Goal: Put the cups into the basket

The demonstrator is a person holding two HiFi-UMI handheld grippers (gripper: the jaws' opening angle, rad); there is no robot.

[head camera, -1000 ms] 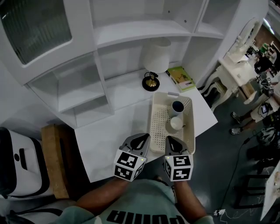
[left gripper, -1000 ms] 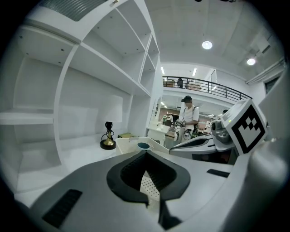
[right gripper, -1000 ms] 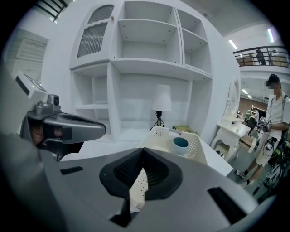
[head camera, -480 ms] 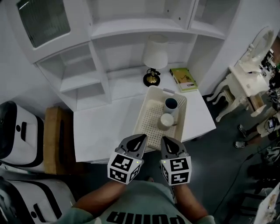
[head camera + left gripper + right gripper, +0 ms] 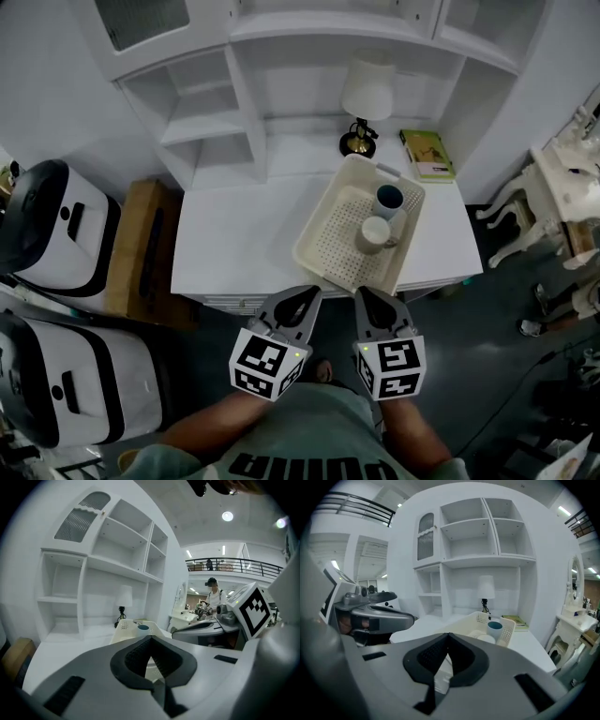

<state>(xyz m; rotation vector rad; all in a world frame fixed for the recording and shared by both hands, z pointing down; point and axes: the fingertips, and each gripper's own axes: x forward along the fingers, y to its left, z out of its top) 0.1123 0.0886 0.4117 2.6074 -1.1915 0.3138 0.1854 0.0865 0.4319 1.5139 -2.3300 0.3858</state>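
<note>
Cups (image 5: 375, 234) in the basket (image 5: 337, 246): looks done.
My left gripper (image 5: 307, 296) and right gripper (image 5: 364, 296): jaws pressed together, empty; I'd just withdraw.

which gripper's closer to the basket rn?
Right. The right gripper sits just short of the basket's near edge, in line with it. The left gripper is further off, out past the basket's near left corner. Neither touches it.
</note>
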